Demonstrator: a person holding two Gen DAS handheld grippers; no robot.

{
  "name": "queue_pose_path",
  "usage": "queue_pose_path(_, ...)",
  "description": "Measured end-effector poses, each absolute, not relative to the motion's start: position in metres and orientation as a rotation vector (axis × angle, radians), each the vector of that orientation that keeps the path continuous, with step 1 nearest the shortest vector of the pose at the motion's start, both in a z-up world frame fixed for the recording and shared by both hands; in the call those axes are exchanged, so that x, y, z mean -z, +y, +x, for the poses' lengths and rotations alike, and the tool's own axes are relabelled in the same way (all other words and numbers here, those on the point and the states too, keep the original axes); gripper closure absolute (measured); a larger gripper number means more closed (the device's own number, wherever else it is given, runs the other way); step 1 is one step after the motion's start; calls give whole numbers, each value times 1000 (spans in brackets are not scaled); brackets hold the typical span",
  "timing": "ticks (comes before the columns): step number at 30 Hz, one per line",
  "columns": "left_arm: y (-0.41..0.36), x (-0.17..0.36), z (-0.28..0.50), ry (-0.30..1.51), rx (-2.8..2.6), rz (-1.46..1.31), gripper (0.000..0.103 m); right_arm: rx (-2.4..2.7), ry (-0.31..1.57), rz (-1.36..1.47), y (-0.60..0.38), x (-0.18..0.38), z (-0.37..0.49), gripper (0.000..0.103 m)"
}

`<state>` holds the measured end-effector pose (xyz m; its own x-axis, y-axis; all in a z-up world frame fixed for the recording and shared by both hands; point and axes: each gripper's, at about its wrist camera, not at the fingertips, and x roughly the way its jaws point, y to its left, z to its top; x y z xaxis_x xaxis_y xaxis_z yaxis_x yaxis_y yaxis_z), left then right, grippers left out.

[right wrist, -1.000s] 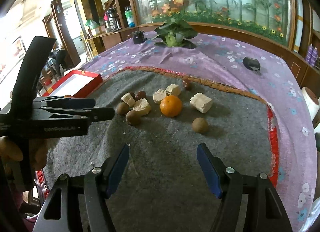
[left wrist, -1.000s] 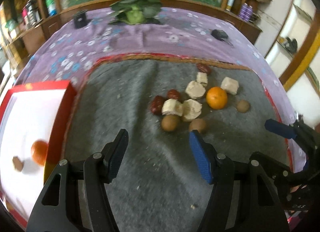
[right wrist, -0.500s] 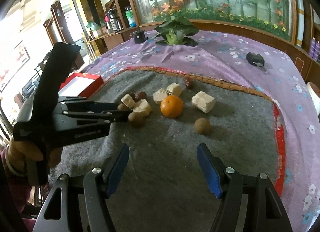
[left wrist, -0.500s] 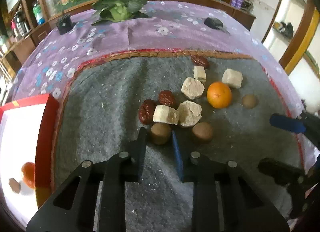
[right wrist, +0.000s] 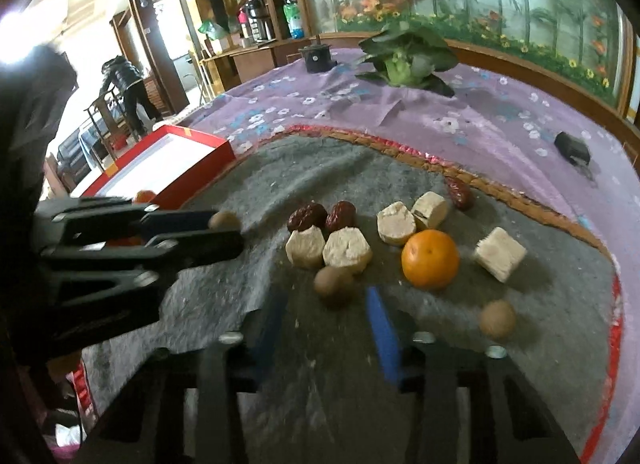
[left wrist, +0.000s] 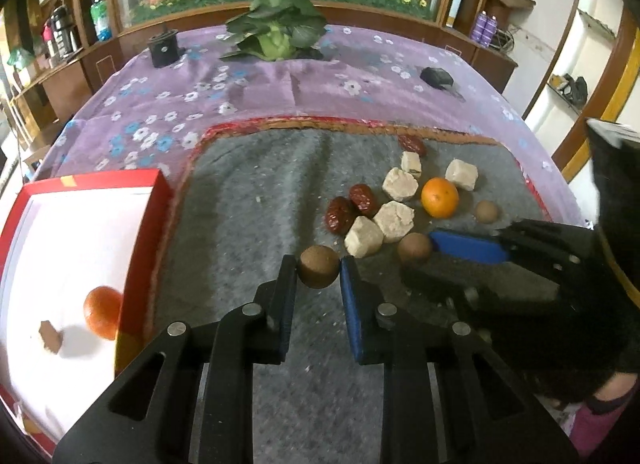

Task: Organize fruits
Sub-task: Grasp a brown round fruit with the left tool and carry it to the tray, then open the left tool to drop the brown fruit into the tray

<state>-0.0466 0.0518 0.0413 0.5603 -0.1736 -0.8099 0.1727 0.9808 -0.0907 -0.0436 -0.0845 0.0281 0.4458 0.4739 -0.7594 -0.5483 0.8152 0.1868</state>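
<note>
While your left gripper (left wrist: 318, 274) pinches the round brown fruit (left wrist: 317, 272) between its two pads, the red box (left wrist: 158, 200) lies to its left, just past the grey mat's (left wrist: 248, 224) edge, already holding an orange (left wrist: 102, 318) and a small brown piece (left wrist: 50, 340). You'll likely need to lift over its raised red wall. Your right gripper (right wrist: 326, 320) stands spread, a second brown fruit (right wrist: 334, 284) just ahead of its fingertips, beige chunks (right wrist: 346, 250) close behind it; open mat lies nearer you.
</note>
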Motion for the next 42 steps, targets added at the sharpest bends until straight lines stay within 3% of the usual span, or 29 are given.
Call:
queue_pose_path(2,56,-42,-49,950,193,-8,82,-618,919,-105,-82,-24,-40,79)
queue_pose_path(15,99,-59,-76,909,94,-58,82,-654,875,-93,-73,-52,-66,79)
queue_pose_path(29,193,-76,-114,850,-145,-117,82,-858,831,-164,21,-76,-85,79)
queue_pose_path(42,261,-56,-123,874,-288,-207,82,-991,854,-271,111,-70,-93,80)
